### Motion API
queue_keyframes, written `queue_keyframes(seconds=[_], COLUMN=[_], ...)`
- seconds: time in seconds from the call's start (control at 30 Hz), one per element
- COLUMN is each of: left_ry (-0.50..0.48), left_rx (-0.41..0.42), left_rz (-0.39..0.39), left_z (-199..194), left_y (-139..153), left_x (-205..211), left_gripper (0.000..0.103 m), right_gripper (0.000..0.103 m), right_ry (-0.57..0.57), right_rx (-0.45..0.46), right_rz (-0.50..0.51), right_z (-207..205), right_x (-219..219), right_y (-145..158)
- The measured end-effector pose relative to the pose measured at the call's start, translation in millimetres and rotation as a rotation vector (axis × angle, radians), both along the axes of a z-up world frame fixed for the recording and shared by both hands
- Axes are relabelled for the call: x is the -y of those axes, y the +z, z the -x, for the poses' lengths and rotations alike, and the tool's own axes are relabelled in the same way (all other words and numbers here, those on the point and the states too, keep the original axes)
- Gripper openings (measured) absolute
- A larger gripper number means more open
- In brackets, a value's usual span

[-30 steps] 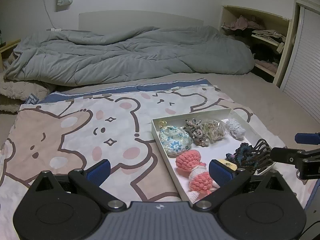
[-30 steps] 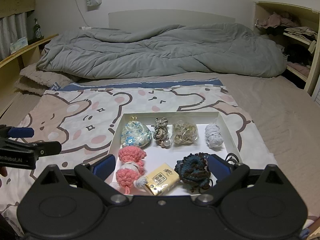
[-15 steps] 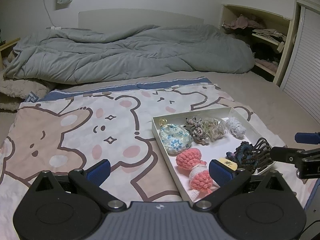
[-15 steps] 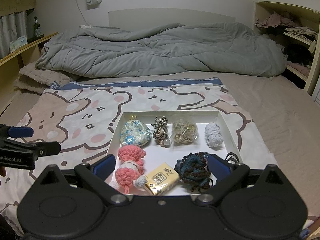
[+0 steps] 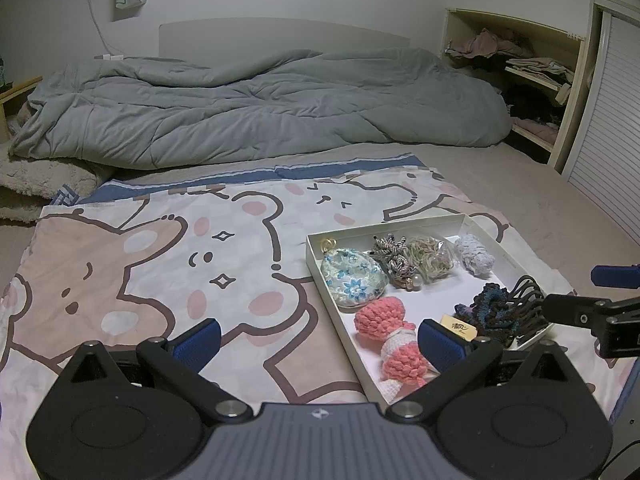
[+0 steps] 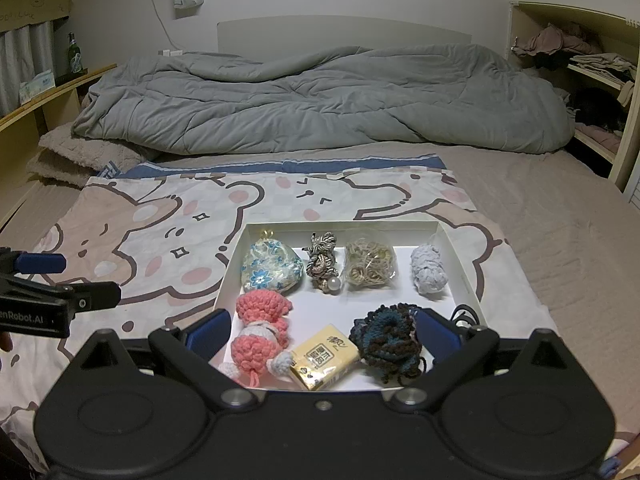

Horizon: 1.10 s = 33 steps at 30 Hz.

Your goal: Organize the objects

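A white tray (image 6: 460, 258) lies on a bear-print cloth (image 6: 160, 224). It holds a floral pouch (image 6: 271, 267), a braided cord with a pearl (image 6: 322, 262), a bag of rubber bands (image 6: 370, 266), a pale scrunchie (image 6: 429, 269), a pink crochet toy (image 6: 260, 328), a yellow packet (image 6: 325, 356) and a dark crochet scrunchie (image 6: 386, 336). My right gripper (image 6: 322, 330) is open and empty over the tray's near edge. My left gripper (image 5: 318, 340) is open and empty left of the tray (image 5: 316, 256).
A rumpled grey duvet (image 6: 320, 100) fills the far half of the bed. Open shelves with clothes (image 6: 592, 68) stand at the right. A wooden ledge with a bottle (image 6: 74, 54) runs along the left. A slatted door (image 5: 612, 128) is at the far right.
Both grippers have barely moved; the views shifted only slightly. Nothing was picked up or released.
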<state>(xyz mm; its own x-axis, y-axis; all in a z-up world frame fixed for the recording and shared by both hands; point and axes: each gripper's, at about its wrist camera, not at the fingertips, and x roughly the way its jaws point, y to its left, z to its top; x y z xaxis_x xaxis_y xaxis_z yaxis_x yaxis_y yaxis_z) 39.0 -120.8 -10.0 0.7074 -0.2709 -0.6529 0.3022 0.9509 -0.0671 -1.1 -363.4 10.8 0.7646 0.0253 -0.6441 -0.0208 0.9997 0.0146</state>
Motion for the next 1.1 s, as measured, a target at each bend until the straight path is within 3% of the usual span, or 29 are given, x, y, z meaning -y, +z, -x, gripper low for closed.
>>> queue_keyframes(seconds=[1.1], left_ry=[0.003], left_rx=[0.001], left_rz=[-0.009], left_z=[1.2], left_y=[-0.9], left_x=[2.1], left_gripper=[0.103], right_gripper=[0.100], right_ry=[0.001], right_rx=[-0.002], right_rz=[0.002], right_z=[-0.6], right_x=[0.2], right_y=[-1.2])
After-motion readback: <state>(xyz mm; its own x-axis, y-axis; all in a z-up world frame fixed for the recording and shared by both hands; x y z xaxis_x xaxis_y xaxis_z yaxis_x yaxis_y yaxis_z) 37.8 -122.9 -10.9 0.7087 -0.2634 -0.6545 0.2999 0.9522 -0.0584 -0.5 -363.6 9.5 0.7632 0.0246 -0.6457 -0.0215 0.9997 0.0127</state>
